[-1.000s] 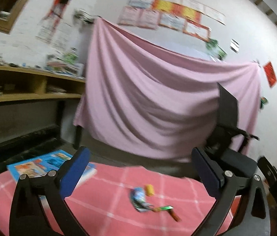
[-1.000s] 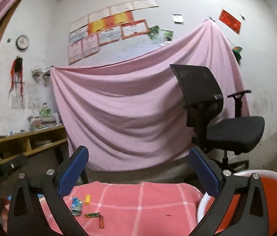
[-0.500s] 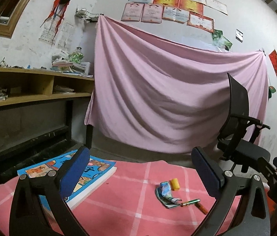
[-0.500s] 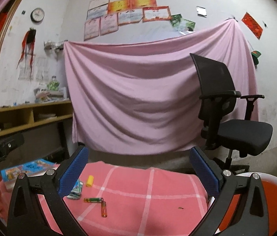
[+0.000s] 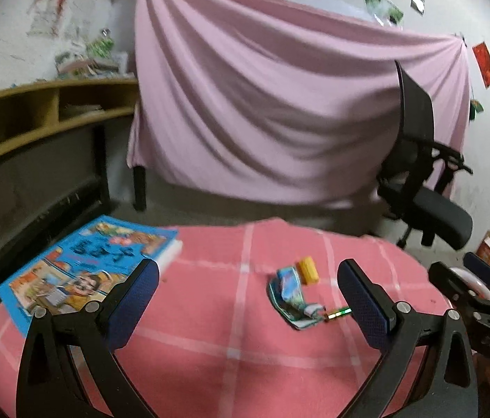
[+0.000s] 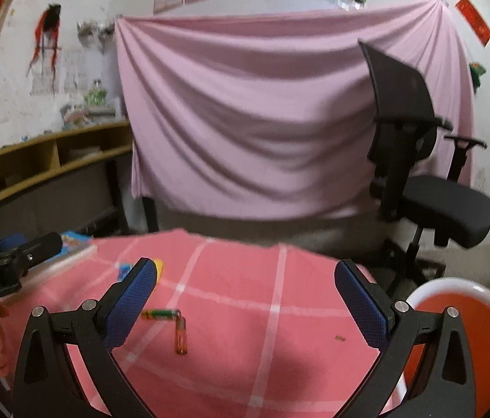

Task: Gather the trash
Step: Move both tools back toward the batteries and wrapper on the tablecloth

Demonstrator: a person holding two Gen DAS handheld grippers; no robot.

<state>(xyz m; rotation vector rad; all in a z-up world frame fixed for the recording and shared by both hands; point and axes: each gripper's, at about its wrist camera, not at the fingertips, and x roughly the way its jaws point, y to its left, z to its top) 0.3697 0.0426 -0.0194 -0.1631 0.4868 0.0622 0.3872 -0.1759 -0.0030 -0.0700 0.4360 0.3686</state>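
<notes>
Right wrist view, "GenRobot.AI" on left hand-held gripper [image 6: 15, 261], both hand-held grippers wide apart, empty.

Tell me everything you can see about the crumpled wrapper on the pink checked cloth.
The crumpled blue-green wrapper looks like thin printed foil or plastic, folded and creased, with a torn whitish end. It lies flat on the pink checked tablecloth. A small yellow block sits right beside its far end, and a green battery lies at its near end. Neither gripper touches it.
</notes>
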